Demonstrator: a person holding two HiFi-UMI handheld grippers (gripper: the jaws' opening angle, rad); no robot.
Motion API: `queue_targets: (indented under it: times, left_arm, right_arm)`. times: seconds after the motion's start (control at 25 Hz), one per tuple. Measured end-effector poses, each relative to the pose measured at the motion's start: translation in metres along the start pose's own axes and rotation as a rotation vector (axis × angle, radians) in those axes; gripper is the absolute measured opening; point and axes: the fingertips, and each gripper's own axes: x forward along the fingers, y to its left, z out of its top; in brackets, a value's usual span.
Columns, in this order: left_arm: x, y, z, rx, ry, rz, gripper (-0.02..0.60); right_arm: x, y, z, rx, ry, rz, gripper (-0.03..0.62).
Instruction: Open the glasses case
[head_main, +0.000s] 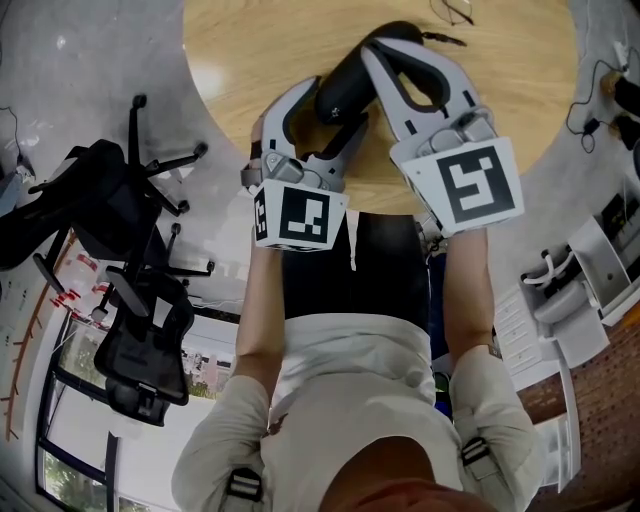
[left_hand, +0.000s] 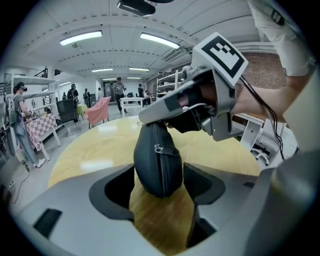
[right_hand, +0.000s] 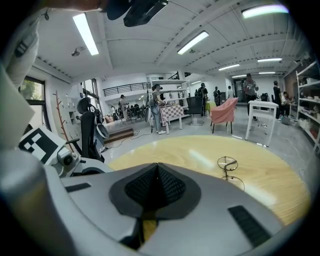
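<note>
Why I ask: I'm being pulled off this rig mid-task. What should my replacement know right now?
Left hand-held gripper: open, its jaws on either side of the near end of the glasses case, apparently not squeezing it.
Right hand-held gripper: shut, nothing seen between its pads. Its tip is at the case's far end; I cannot tell whether it touches.
The case lies on the round wooden table with its zip closed. The wire glasses lie apart from it on the table.
Done: grippers brought to the case.
Left: steady the case, run the zip open, spread it.
</note>
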Motion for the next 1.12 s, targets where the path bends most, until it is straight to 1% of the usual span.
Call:
queue_targets:
  times: [0.12, 0.24, 0.32, 0.52, 0.68, 0.8, 0.96, 1.12]
  left_arm:
    - [0.006, 0.001, 0.001, 0.038, 0.036, 0.031, 0.319]
    - [0.010, 0.002, 0.004, 0.043, 0.042, 0.027, 0.313]
    - [0.010, 0.002, 0.008, 0.038, 0.026, 0.007, 0.308]
    - [-0.001, -0.004, 0.027, 0.018, -0.050, -0.061, 0.301]
    - [-0.012, -0.009, 0.047, 0.012, -0.107, -0.098, 0.295]
    - [-0.019, -0.011, 0.060, 0.024, -0.118, -0.119, 0.291]
    - [-0.024, -0.008, 0.070, 0.028, -0.127, -0.117, 0.290]
    - [-0.025, -0.005, 0.076, 0.031, -0.136, -0.103, 0.290]
  right_arm:
    - [-0.001, -0.001, 0.001, 0.009, -0.002, 0.001, 0.020]
    - [-0.002, -0.004, 0.000, 0.003, -0.001, -0.001, 0.020]
    - [-0.003, -0.007, 0.000, 0.006, -0.004, -0.004, 0.020]
    - [-0.012, -0.019, 0.002, 0.055, -0.026, -0.016, 0.020]
    - [-0.021, -0.034, 0.003, 0.109, -0.045, -0.037, 0.020]
    - [-0.031, -0.039, 0.003, 0.085, -0.038, -0.059, 0.020]
    - [-0.046, -0.033, 0.008, 0.040, -0.045, -0.055, 0.020]
    - [-0.062, -0.008, 0.026, 0.043, -0.096, -0.023, 0.021]
